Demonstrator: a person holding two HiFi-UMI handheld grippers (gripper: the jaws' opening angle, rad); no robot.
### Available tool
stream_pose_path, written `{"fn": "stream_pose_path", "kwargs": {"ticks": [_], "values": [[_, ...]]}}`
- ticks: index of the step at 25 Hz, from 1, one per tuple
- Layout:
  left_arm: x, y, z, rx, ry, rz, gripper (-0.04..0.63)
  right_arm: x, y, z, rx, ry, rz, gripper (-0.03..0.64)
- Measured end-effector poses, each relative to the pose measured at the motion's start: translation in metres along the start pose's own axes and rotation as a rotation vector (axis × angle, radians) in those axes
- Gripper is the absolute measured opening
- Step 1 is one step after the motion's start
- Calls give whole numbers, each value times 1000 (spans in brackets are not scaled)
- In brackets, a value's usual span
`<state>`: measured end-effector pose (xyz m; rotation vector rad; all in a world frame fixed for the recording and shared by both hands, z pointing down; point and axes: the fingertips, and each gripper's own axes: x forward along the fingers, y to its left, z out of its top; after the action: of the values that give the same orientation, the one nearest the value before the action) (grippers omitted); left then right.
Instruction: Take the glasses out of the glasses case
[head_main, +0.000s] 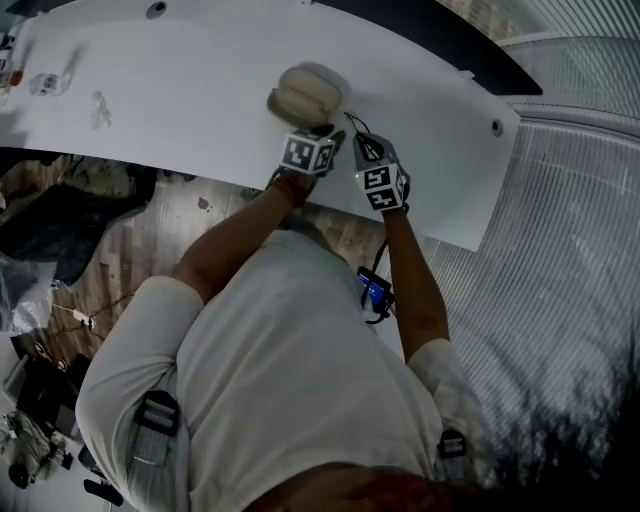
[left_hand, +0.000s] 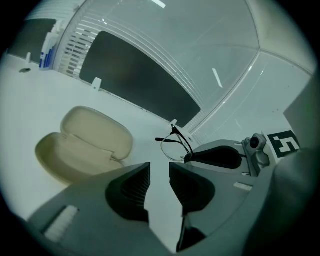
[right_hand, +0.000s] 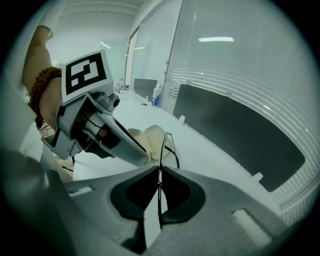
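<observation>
Pinching a thin part of the frame, the right gripper (right_hand: 160, 176) is closed tight on the glasses (right_hand: 168, 144). They are held in the air just beside the open glasses case (left_hand: 82, 145), toward the table's (head_main: 200, 90) right-hand end, so they are judged already clear of it. The left gripper (left_hand: 159, 177) is set narrowly apart and empty, seemingly ready to assist. Seen edge-on, the glasses' long axis is directed forward from the jaws toward the case.
</observation>
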<state>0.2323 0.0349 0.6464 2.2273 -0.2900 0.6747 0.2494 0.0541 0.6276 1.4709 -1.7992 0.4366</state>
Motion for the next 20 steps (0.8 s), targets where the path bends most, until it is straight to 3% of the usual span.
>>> {"fn": "stream_pose_path", "kwargs": {"ticks": [8,20], "values": [[31,-52,-18,62,69,-75,124,-36,-22,-49,89,35,-83,18],[35,-40,-30,43,92,-47,121,-27,-18,-56,97,45,-56,18]]}}
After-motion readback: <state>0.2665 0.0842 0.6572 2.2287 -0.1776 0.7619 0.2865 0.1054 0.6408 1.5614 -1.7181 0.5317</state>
